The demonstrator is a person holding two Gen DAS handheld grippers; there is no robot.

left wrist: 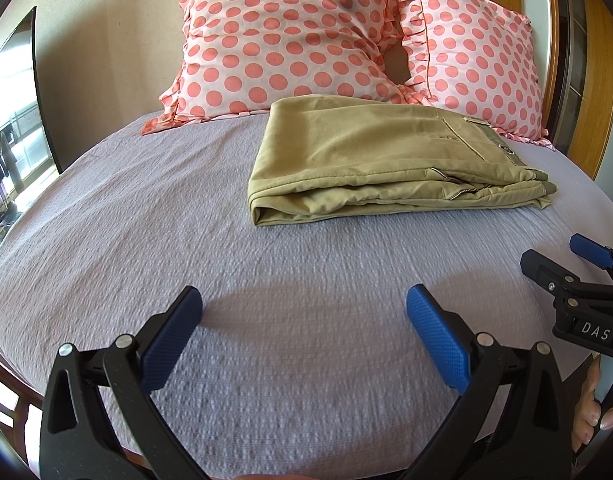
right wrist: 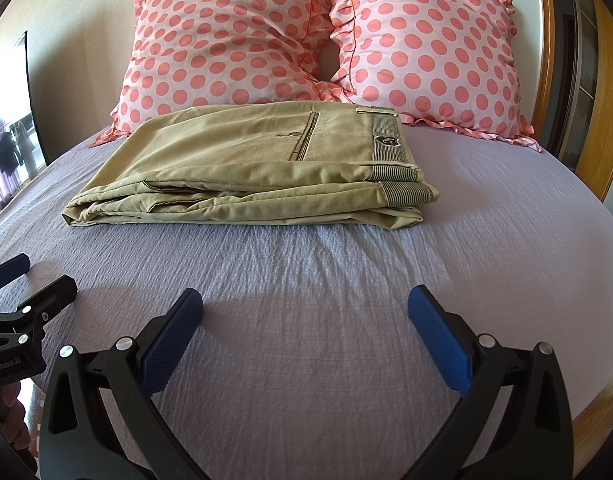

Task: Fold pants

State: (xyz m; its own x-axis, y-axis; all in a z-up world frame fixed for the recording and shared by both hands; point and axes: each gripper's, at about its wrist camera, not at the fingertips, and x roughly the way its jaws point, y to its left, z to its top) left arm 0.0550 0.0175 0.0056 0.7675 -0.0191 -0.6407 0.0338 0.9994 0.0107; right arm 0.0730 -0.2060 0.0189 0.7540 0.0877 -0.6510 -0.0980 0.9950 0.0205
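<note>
Looking ahead, I see the khaki pants [right wrist: 250, 172] folded into a flat stack on the lavender bed [right wrist: 346, 300], just before two polka-dot pillows [right wrist: 234, 40]. My left tongs [left wrist: 304, 308] and right tongs [right wrist: 305, 308] hover wide apart, gripping nothing, well short of them.

Folded pants [right wrist: 250, 168] lie beyond the spread hand-held gripper [right wrist: 305, 312].
</note>
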